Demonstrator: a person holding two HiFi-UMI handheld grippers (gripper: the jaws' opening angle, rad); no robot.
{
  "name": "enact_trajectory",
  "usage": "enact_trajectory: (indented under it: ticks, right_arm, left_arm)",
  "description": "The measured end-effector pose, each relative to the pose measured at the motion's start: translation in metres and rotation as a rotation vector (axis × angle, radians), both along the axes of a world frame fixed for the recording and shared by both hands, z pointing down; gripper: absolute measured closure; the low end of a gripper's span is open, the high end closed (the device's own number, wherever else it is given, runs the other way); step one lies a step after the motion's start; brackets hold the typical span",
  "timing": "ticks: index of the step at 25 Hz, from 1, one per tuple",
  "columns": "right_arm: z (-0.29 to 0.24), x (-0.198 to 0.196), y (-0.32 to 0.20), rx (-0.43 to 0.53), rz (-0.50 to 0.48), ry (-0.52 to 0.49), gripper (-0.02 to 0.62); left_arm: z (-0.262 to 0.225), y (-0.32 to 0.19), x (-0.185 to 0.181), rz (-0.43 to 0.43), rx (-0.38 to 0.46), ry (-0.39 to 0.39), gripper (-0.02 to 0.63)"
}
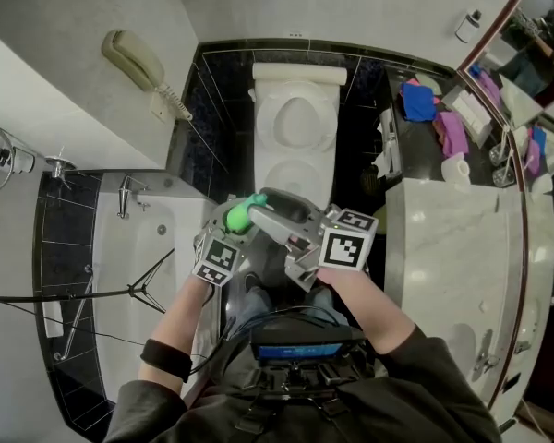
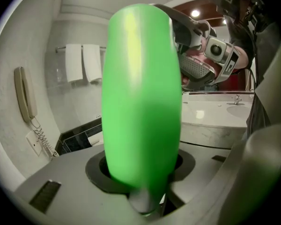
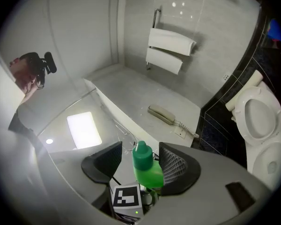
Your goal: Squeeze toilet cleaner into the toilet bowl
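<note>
**Head view.** The person stands facing the toilet bowl (image 1: 291, 172), which is open and white, set between black tiled walls. Both grippers are held close together near the body, short of the bowl. The left gripper (image 1: 243, 225) carries the green bottle (image 1: 238, 216) of cleaner. The right gripper (image 1: 270, 212) reaches across to the bottle's top end.

**Left gripper view.** The bottle (image 2: 141, 97) fills the centre of the frame and rises straight out from between the jaws, which are clamped on its lower part at a medium opening. The body is smooth, bright green plastic, rounded and widest at mid-height. No label shows on this side.

**Right gripper view.** The jaws stand wide apart. The cap (image 3: 141, 156) sits in the gap between the two ribbed pads. The right-hand pad lies just beside the bottle's shoulder, but neither pad presses on it. The cap is the same green, tapers to a blunt tip, and appears to be on the bottle.

**Step in hand.** Preparation of the bottle; no cleaner is dispensed yet.

**Next move.**
- Probably calls for opening the cap, if it is not already loose.
- Carry the bottle forward over the bowl.
- Tip the nozzle downward.
- Tighten the grip on the soft body.
</note>
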State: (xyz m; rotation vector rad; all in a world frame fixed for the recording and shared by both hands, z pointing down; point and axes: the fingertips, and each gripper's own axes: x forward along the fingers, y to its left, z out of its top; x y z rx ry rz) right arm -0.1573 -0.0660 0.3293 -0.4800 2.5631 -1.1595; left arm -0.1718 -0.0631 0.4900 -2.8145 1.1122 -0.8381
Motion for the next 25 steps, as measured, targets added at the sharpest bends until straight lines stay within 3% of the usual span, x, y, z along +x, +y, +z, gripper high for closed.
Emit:
enact_trajectory:
  ticks: [5, 8, 15, 19, 25]
  right_arm:
    - [-0.001, -0.007, 0.0, 0.0, -0.007, 0.01, 0.332]
    - [0.001, -0.006, -0.002, 0.0, 0.01, 0.017, 0.437]
    - [-0.003, -0.003, 0.002, 0.06, 0.016, 0.015, 0.437]
    - [-0.014, -0.002, 0.009, 0.168, -0.04, 0.022, 0.437]
    - [-0.039, -0.007, 0.03, 0.379, -0.201, 0.036, 0.436]
  left_arm:
    - [0.001, -0.001, 0.005, -0.014, 0.013, -0.008, 0.411]
    - [0.0, -0.001, 0.007, -0.016, 0.013, -0.009, 0.411]
    - [-0.011, 0.006, 0.02, 0.032, 0.007, 0.028, 0.411]
    - [-0.018, 0.022, 0.034, 0.128, -0.06, 0.105, 0.411]
    - [-0.039, 0.052, 0.049, 0.295, -0.137, 0.209, 0.411]
